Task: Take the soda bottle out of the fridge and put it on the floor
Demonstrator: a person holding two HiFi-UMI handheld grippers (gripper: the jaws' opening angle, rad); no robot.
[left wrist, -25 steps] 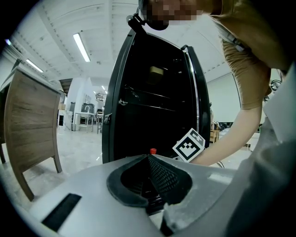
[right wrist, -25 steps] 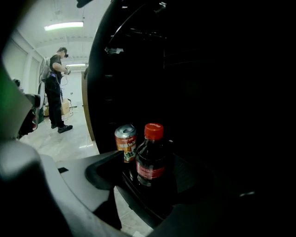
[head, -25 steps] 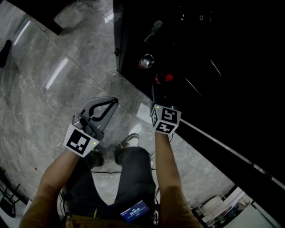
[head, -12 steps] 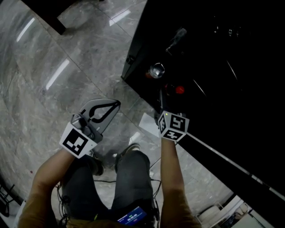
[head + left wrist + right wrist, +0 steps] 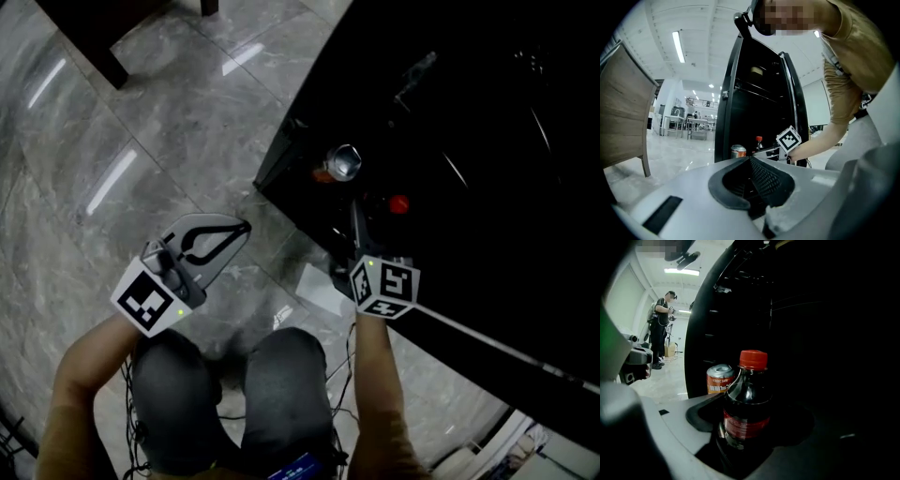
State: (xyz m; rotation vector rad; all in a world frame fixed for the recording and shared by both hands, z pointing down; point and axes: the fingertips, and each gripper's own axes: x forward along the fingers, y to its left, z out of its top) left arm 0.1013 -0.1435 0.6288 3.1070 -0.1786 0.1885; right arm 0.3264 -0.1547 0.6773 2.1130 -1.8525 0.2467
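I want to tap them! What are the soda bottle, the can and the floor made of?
The soda bottle: probably clear glossy plastic; bright highlights, red screw cap. The can: likely thin metal; dull silvery top. The floor: looks like polished veined stone; it mirrors the lights.

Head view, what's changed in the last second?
Little has moved. The camera swung, so the fridge, the can and the soda bottle slid down and right in the picture. The right gripper kept its jaws round the bottle, which is still inside the fridge. The left gripper stayed shut over the floor.
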